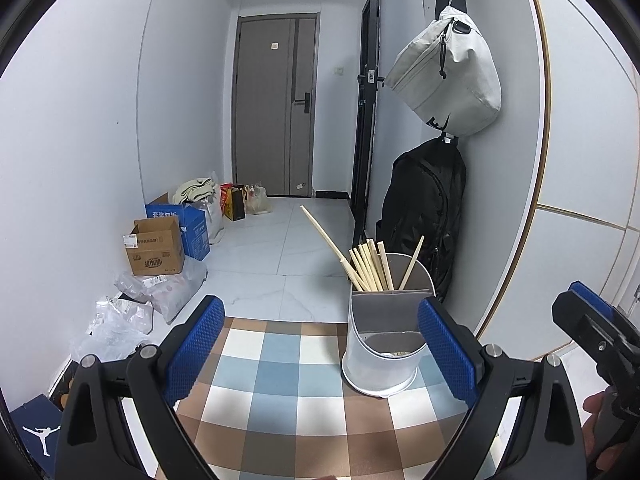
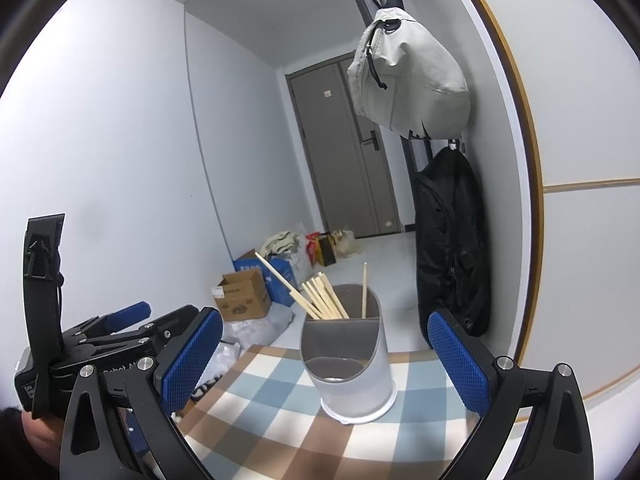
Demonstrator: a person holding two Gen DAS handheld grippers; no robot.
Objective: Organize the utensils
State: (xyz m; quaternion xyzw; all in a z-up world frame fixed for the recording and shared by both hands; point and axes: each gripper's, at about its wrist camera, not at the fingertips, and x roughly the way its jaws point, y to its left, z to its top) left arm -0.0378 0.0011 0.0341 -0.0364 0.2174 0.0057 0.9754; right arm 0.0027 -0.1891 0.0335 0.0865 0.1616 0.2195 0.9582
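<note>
A white utensil holder [image 1: 380, 348] [image 2: 348, 364] with a grey divider stands near the far edge of a checked tablecloth [image 1: 280, 392] [image 2: 288, 432]. Several wooden chopsticks [image 1: 366, 266] [image 2: 320, 300] stick out of its rear compartment, one leaning far left. Something pale lies at the bottom of the low front compartment in the left wrist view. My left gripper [image 1: 322, 350] is open with nothing between its blue pads, the holder just inside the right pad. My right gripper [image 2: 326, 364] is open too, straddling the holder without touching it. Each gripper shows at the edge of the other's view.
Beyond the table edge lies a tiled floor with cardboard boxes [image 1: 156, 246] and plastic bags [image 1: 120, 320] along the left wall. A grey bag [image 1: 448, 76] and a black backpack [image 1: 424, 208] hang on the right wall close behind the holder. A grey door [image 1: 276, 104] closes the hallway.
</note>
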